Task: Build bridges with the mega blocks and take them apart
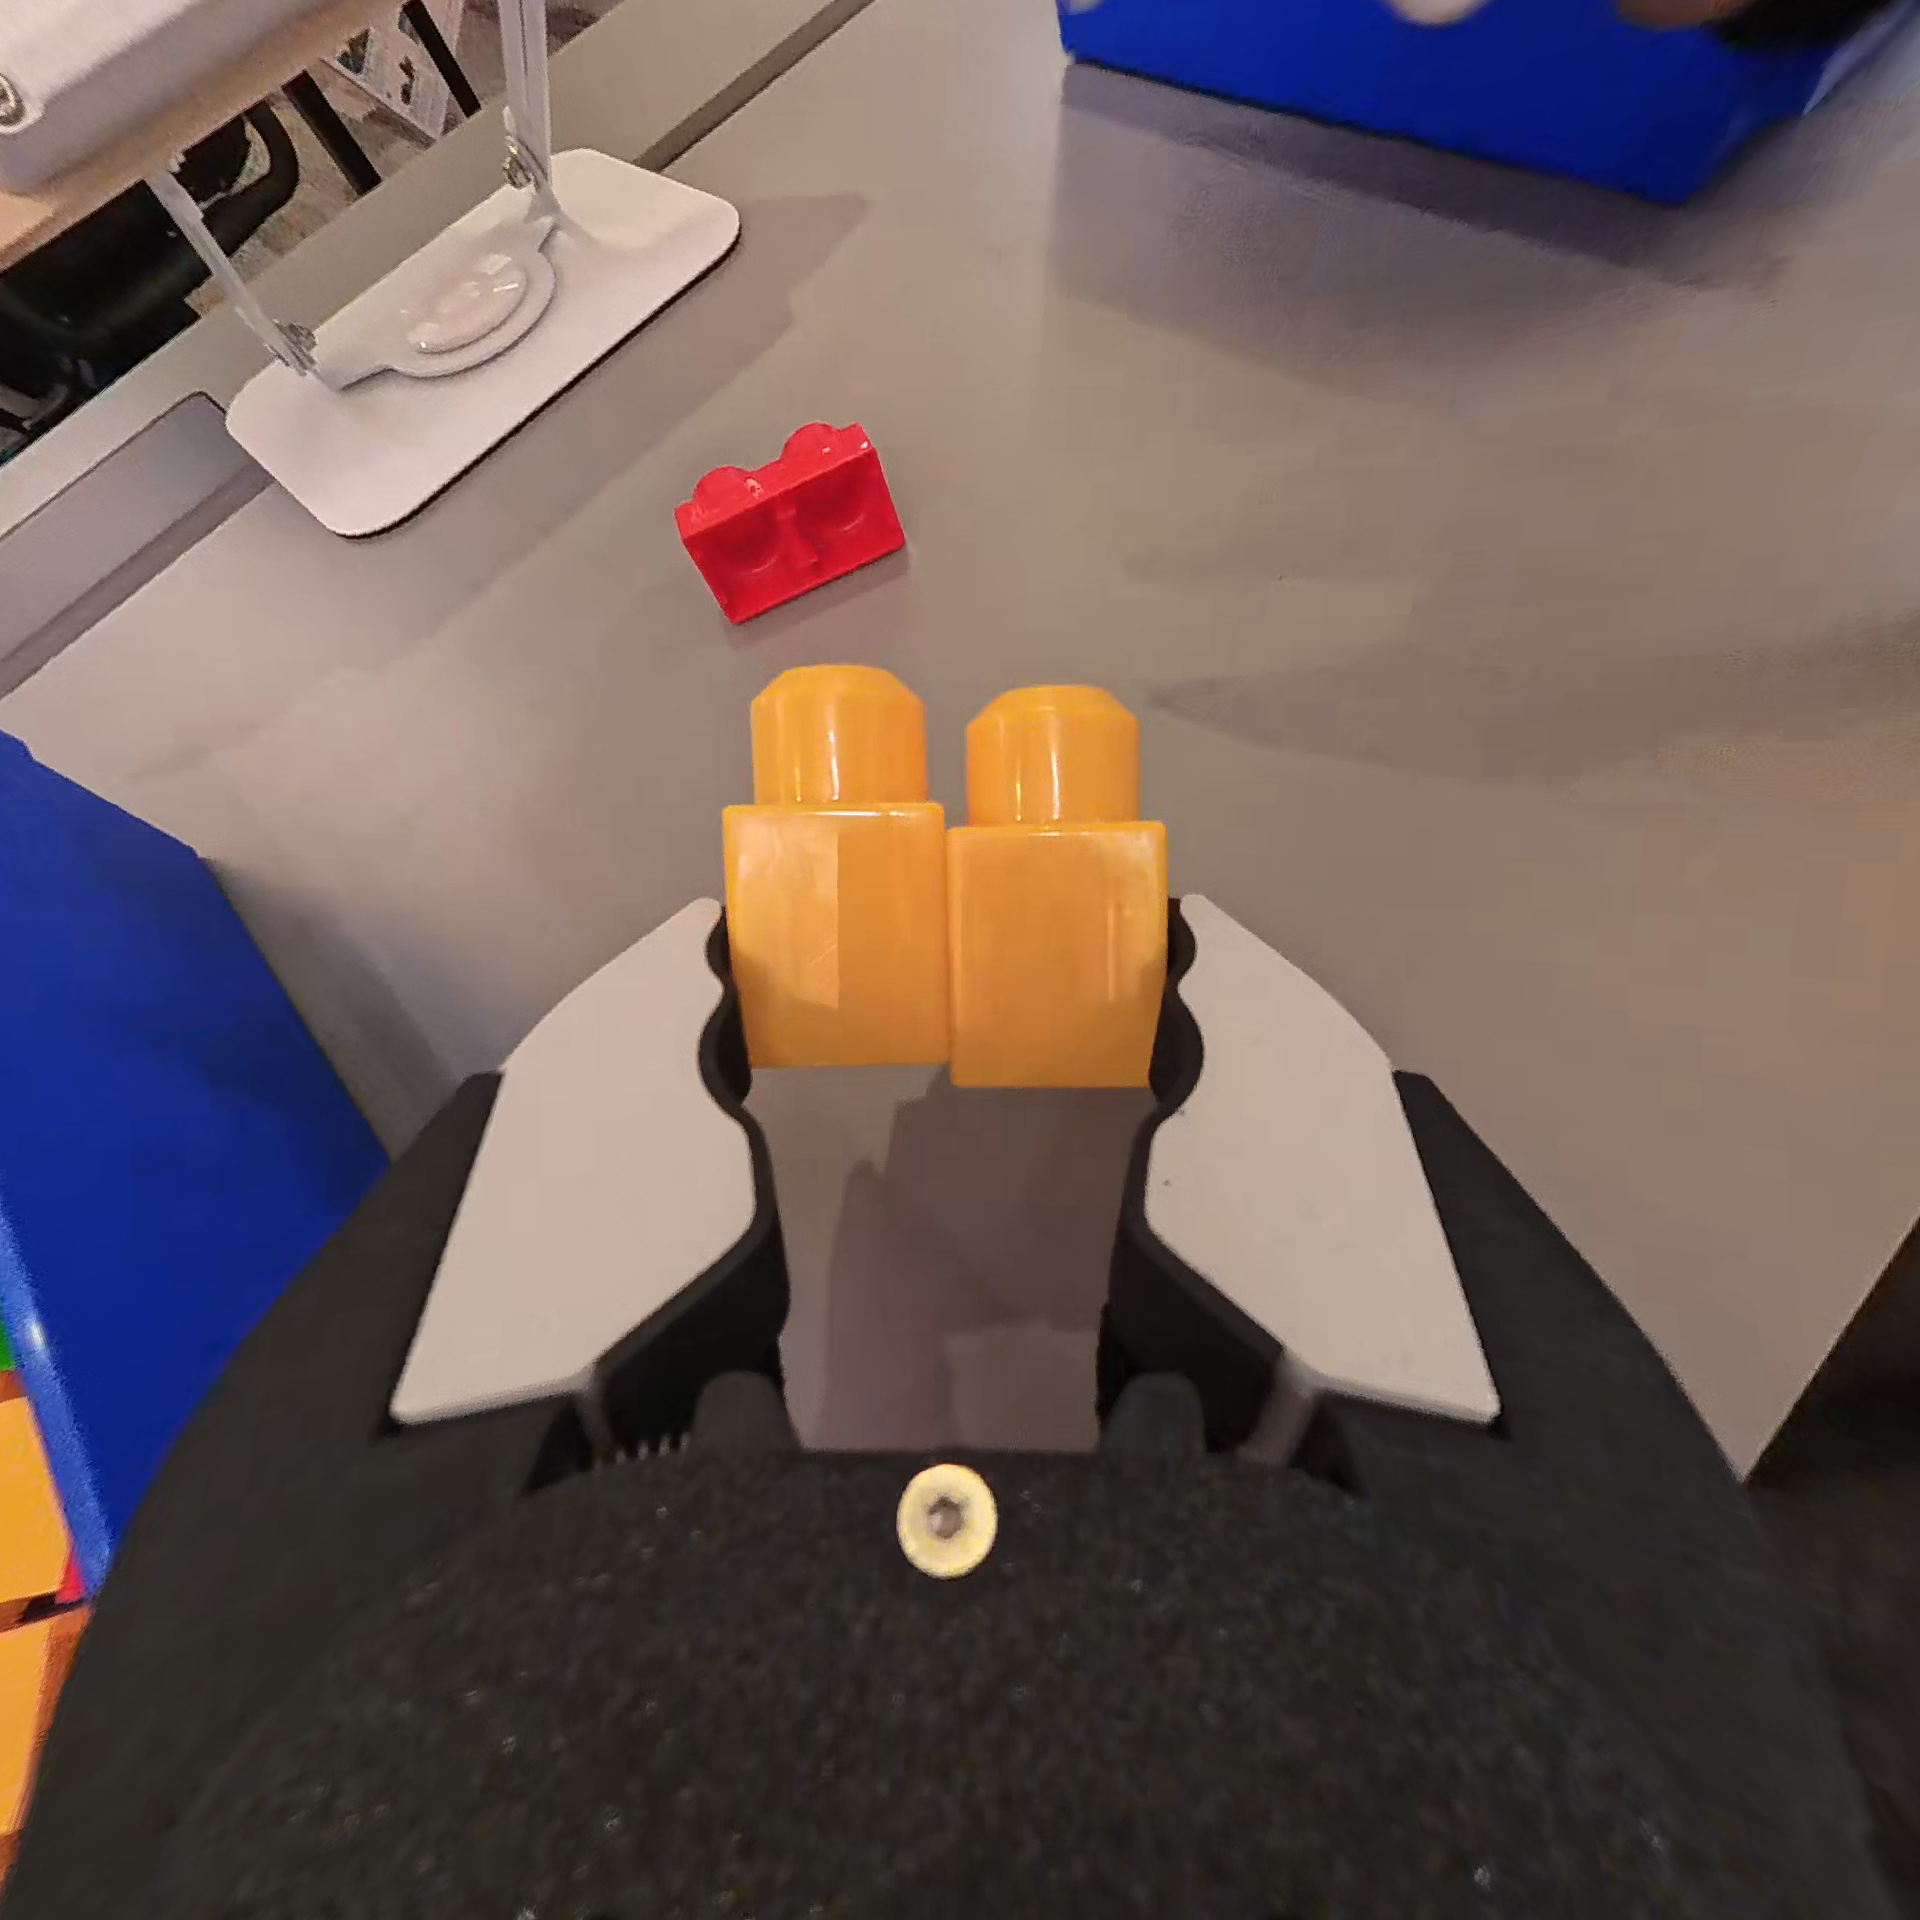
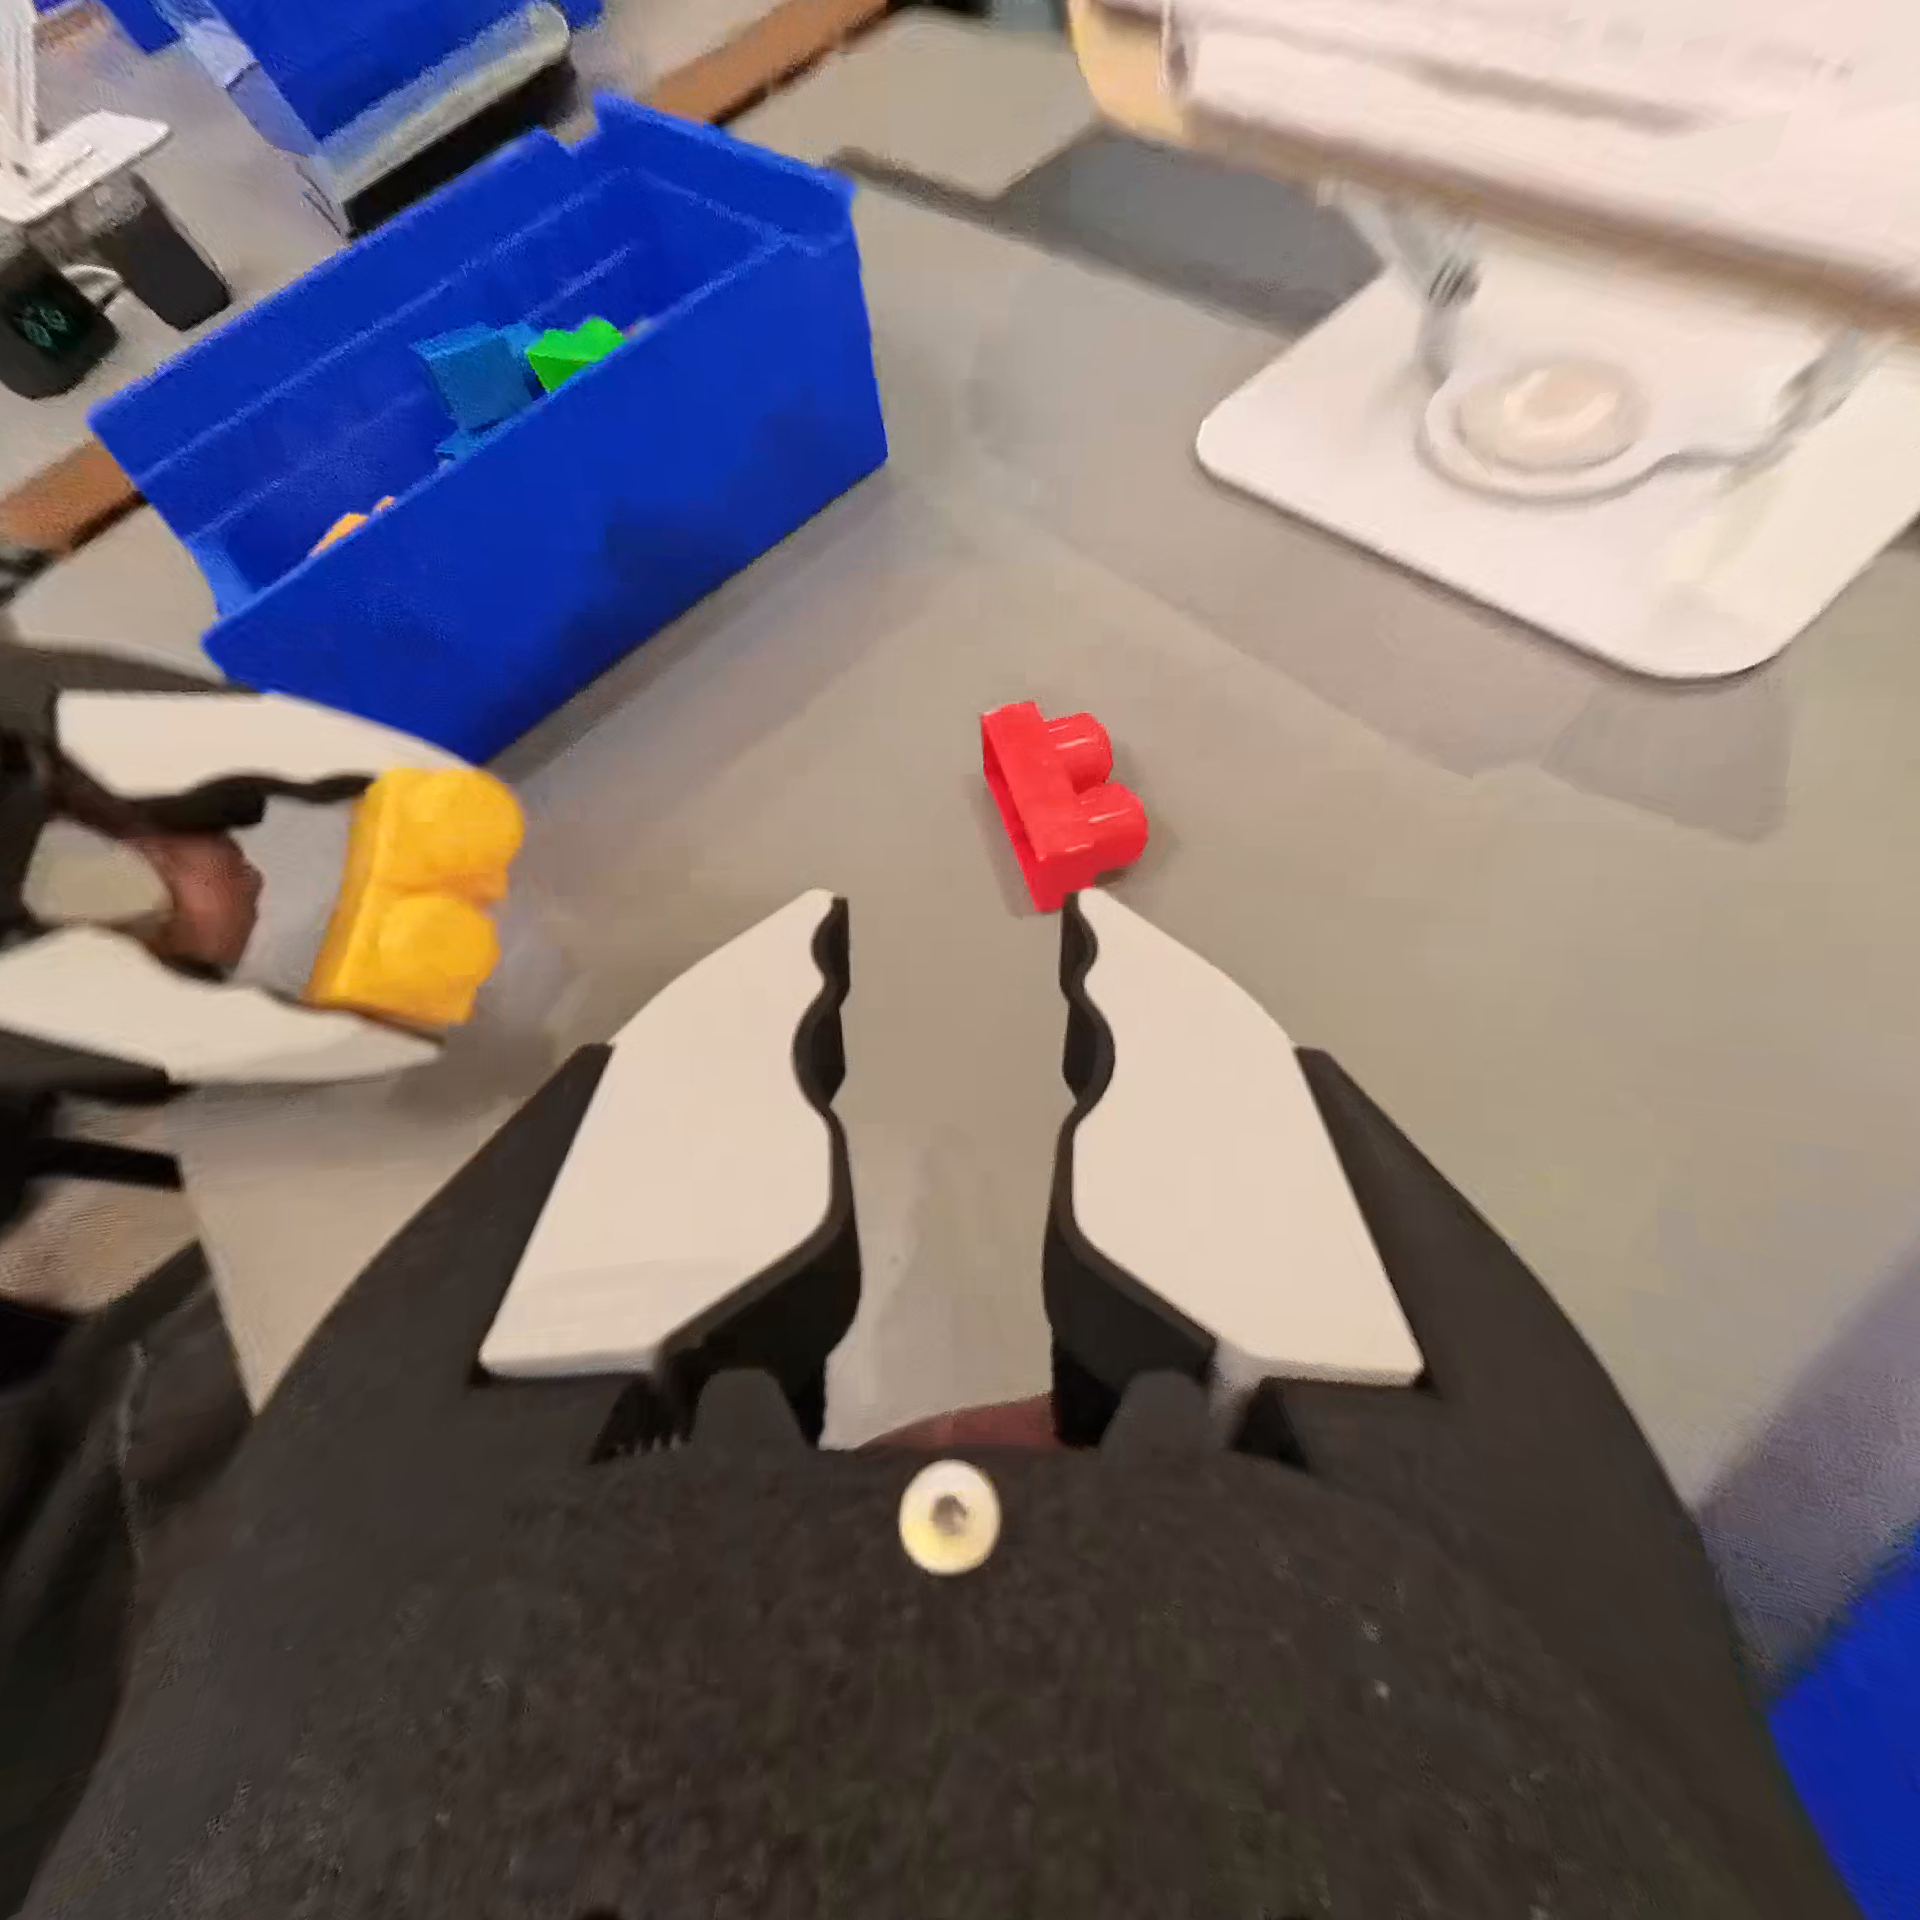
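My left gripper [image 1: 948, 914] is shut on a yellow-orange two-stud block [image 1: 940, 935], studs pointing away from me, held above the grey table [image 1: 1351, 623]. A red two-stud block [image 1: 790, 525] lies on its side on the table just beyond it. In the right wrist view the red block [image 2: 1060, 805] lies right in front of my right gripper [image 2: 956, 904], touching the tip of its right finger. The right gripper is open and empty. The left gripper [image 2: 343, 904] with the yellow block [image 2: 416, 899] shows at the left of that view.
A blue bin [image 2: 540, 561] with blue, green and orange blocks stands at the back left in the right wrist view. A white stand base [image 1: 488, 332] sits behind the red block. Another blue bin [image 1: 1455, 94] is far right, and one [image 1: 135, 1091] at the left edge.
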Action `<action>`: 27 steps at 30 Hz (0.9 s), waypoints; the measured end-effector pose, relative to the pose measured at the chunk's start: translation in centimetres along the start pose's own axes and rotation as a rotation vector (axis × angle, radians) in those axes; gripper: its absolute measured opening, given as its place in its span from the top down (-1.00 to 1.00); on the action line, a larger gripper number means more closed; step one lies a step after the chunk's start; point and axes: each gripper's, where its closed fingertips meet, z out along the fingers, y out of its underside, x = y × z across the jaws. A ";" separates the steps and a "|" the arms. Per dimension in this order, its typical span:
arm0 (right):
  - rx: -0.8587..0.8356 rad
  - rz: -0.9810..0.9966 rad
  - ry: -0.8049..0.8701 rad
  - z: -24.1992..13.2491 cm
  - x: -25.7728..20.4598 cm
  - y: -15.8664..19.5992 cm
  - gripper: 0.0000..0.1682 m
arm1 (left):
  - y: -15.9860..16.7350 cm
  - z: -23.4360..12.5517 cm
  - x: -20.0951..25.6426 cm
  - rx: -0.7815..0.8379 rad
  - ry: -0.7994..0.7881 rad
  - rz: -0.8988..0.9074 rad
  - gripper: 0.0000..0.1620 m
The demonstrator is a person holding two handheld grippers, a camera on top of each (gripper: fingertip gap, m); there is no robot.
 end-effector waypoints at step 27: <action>-0.618 0.012 -0.432 12.3 1.1 2.8 0.64 | 0.8 -0.5 0.3 -0.037 0.059 -0.033 0.06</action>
